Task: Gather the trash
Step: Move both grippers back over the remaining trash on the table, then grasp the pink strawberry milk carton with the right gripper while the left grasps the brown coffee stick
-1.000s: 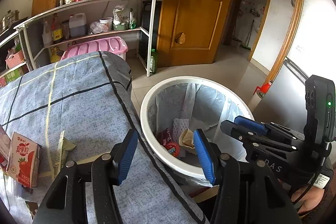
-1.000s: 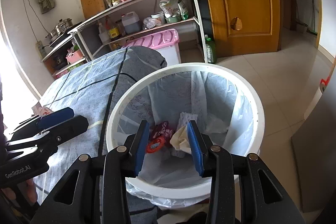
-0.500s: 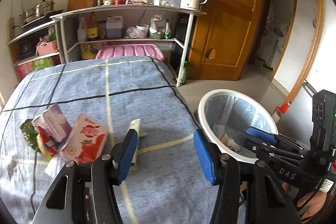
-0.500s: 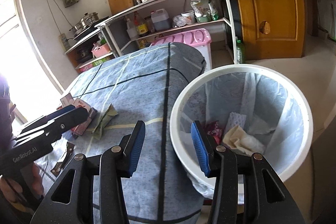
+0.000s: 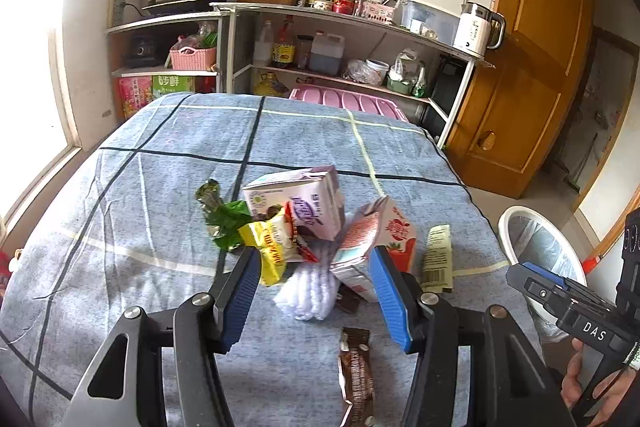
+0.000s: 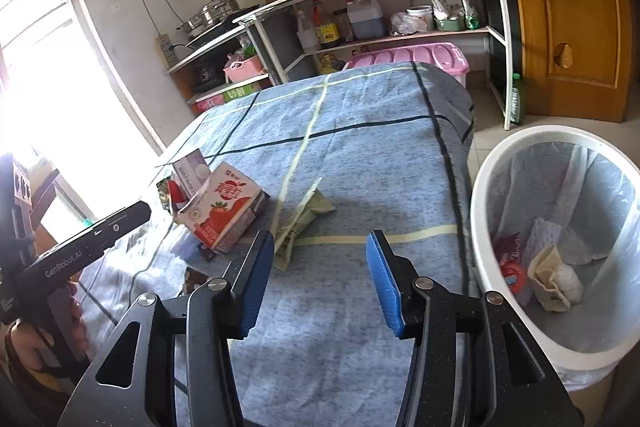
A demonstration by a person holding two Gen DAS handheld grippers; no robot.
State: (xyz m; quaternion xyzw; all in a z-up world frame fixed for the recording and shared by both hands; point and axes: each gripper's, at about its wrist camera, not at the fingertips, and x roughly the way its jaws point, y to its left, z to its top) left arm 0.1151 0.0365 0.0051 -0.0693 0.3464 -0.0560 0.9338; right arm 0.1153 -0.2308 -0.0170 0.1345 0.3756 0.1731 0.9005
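My left gripper (image 5: 314, 301) had its blue fingers (image 5: 240, 297) parted with nothing pinched between them; it hung over the pile of trash on the table. My right gripper (image 6: 320, 281) was empty too, and its jaws were widening, with only bare tablecloth (image 6: 360, 155) showing in the gap.

Nearest to the left gripper lay a brown wrapper (image 5: 356, 367), flat on the cloth just below the fingers. Past it sat a crumpled white tissue (image 5: 310, 291), which appeared between the two pads without either touching it. Just behind the tissue leaned a red strawberry carton (image 5: 380, 231), squashed and tilted, and against its left side a pale purple carton (image 5: 300, 201). A yellow packet (image 5: 272, 247) rested in front of the purple carton, and a green wrapper (image 5: 224, 219) lay to its left. To the right of the red carton lay a pale wrapper with a barcode (image 5: 438, 259), apart from the heap.

From the right wrist view, that pale wrapper (image 6: 300, 223) lay just ahead of the left-hand finger, and the red carton (image 6: 224, 211) stood beyond it to the left. The white bin (image 6: 492, 179) stood on the floor just beside the table's right edge, lined with a clear bag and already holding some scraps. At the far wall stood shelves (image 5: 352, 23) with bottles and pots, and a wooden door (image 5: 532, 67) to the right.
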